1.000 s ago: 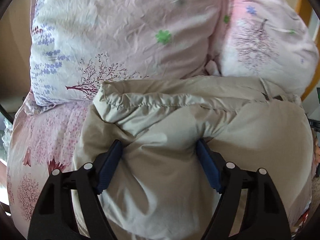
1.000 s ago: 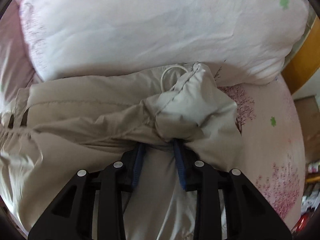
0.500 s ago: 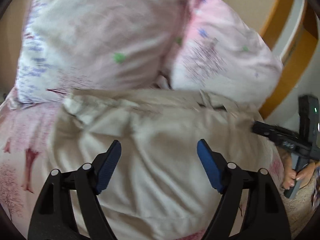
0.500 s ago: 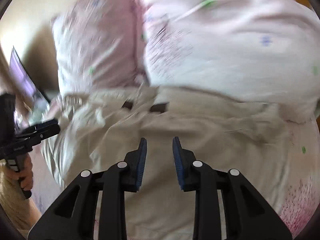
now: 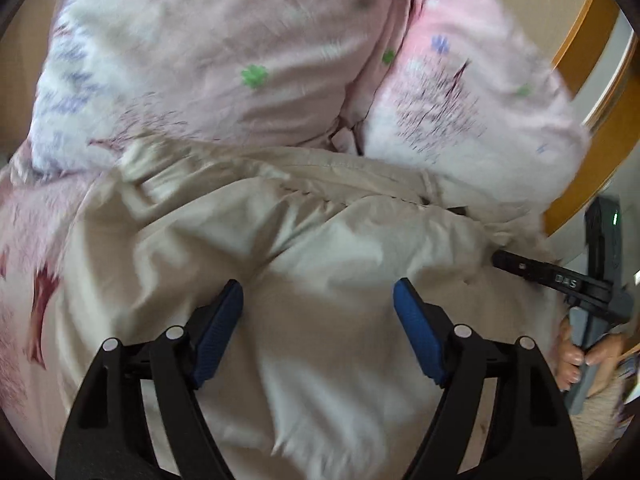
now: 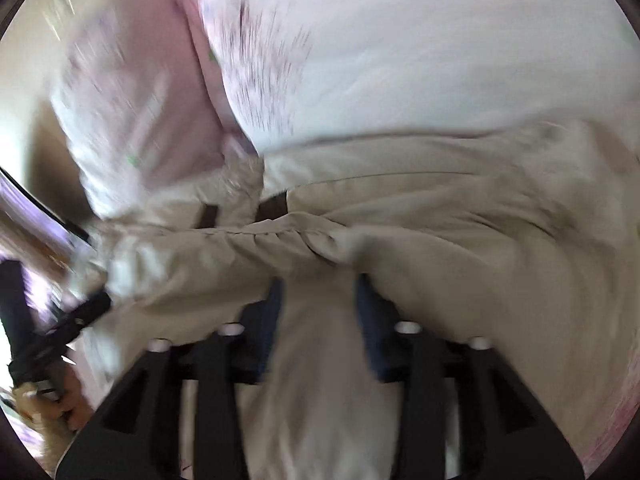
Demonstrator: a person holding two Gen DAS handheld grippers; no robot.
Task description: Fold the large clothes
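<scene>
A large beige padded garment [image 5: 320, 240] lies folded on the bed, its top edge against two pillows. My left gripper [image 5: 318, 296] hovers over its middle, jaws wide open, blue pads clear of the cloth. My right gripper [image 6: 320, 292] is over the same beige garment [image 6: 460, 240], which fills the blurred right wrist view. Its jaws are opening; cloth shows between the fingers but the pads do not press on it. Each wrist view catches the other gripper at its edge: the right gripper [image 5: 560, 280], and the left gripper [image 6: 76, 320].
Two pink floral pillows [image 5: 224, 64] [image 5: 472, 112] stand behind the garment. A pink floral sheet [image 5: 28, 280] covers the bed. The wooden bed frame [image 5: 580, 200] runs along the right. A person's hand [image 5: 580, 356] holds the right gripper's handle.
The left jaws held a wide bulge of the garment and the right jaws pinched a corner; both have let go and drawn back. The right jaws now stand wider.
</scene>
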